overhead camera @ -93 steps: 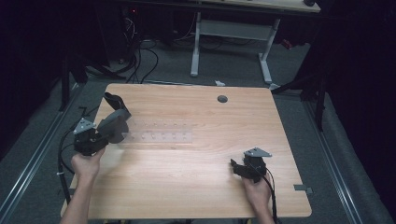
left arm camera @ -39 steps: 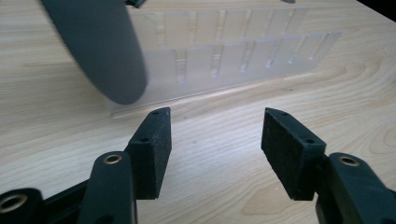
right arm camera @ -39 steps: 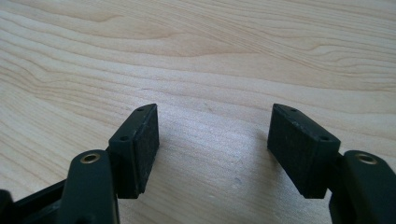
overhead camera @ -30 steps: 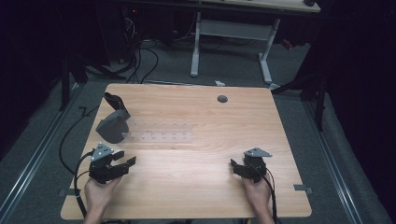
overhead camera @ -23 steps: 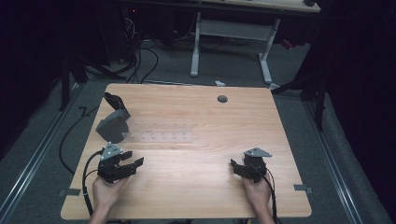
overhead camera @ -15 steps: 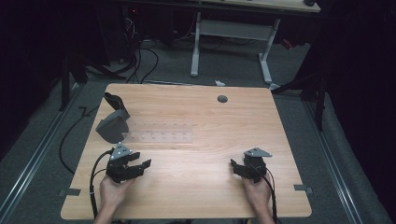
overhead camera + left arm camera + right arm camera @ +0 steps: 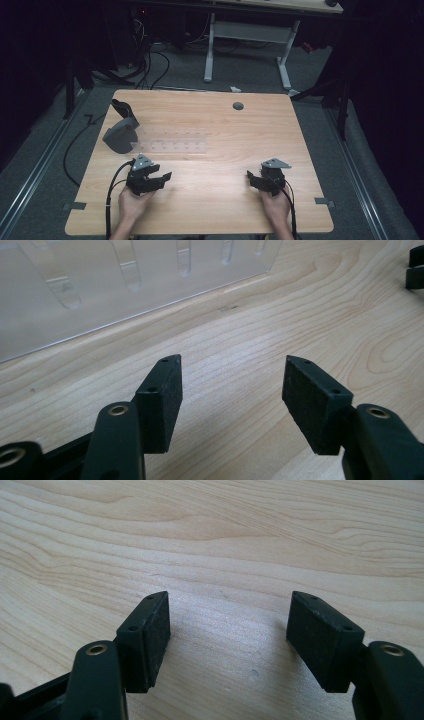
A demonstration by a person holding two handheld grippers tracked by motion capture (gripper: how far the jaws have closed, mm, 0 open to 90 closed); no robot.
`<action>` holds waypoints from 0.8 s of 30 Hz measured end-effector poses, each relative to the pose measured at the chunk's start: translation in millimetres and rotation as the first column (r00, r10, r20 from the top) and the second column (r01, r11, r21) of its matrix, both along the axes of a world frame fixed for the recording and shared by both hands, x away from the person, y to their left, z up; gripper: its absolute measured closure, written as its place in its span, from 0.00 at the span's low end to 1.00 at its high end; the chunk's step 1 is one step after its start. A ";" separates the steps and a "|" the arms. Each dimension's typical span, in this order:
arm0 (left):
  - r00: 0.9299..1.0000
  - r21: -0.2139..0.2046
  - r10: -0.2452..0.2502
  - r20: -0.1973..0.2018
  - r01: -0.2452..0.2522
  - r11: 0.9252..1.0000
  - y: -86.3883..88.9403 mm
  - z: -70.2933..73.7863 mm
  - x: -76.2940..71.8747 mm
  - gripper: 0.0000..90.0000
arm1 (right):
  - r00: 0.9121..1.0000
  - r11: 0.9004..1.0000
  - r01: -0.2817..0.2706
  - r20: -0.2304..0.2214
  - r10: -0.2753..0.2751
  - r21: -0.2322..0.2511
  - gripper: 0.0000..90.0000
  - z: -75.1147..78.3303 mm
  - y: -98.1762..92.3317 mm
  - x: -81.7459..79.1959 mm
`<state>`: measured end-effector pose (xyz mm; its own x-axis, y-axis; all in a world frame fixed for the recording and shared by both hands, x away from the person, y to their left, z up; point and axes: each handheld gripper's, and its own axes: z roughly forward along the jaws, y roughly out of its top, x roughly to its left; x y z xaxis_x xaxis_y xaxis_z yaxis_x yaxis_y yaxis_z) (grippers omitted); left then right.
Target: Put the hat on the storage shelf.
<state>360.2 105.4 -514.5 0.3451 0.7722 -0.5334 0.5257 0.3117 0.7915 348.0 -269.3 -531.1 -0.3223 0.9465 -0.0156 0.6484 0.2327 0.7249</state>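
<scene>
Here the clear plastic rack (image 7: 172, 142) lies flat on the wooden table (image 7: 215, 120), left of the middle, its long axis running left to right across the table. A row of small slots runs along its length. No writing or label can be read on it. Just off its left end sits a grey scoop-shaped thing with a black handle (image 7: 121, 132), handle end pointing away from the person.

The left gripper (image 7: 159, 179) is held low over the table near the front edge, just in front of the rack and apart from it, jaws pointing right and a little forward. In the left gripper view its jaws stand wide apart with bare wood between them, and the rack's near edge (image 7: 125, 295) lies beyond the tips.

The right gripper (image 7: 254, 179) sits near the front right of the table, well apart from the rack. In the right gripper view (image 7: 227, 625) its jaws are likewise spread wide, gripping nothing.
</scene>
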 end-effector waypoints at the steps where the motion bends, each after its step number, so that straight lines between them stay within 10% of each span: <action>1: 1.000 0.006 0.003 0.001 -0.003 1.000 -1.6 -1.6 0.5 0.46 | 1.000 1.000 0.000 0.000 0.000 0.000 0.38 0.0 0.0 0.0; 24: 0.999 0.135 -0.021 0.036 0.016 0.991 -30.0 -29.2 4.7 0.43 | 1.000 1.000 0.000 -0.001 0.000 -0.001 0.38 0.0 0.2 -0.3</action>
<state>364.8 75.4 -543.7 0.3774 0.8296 -0.4115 0.4997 0.1916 0.8447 347.7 -269.2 -531.1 -0.3219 0.9466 -0.0164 0.6489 0.2333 0.7243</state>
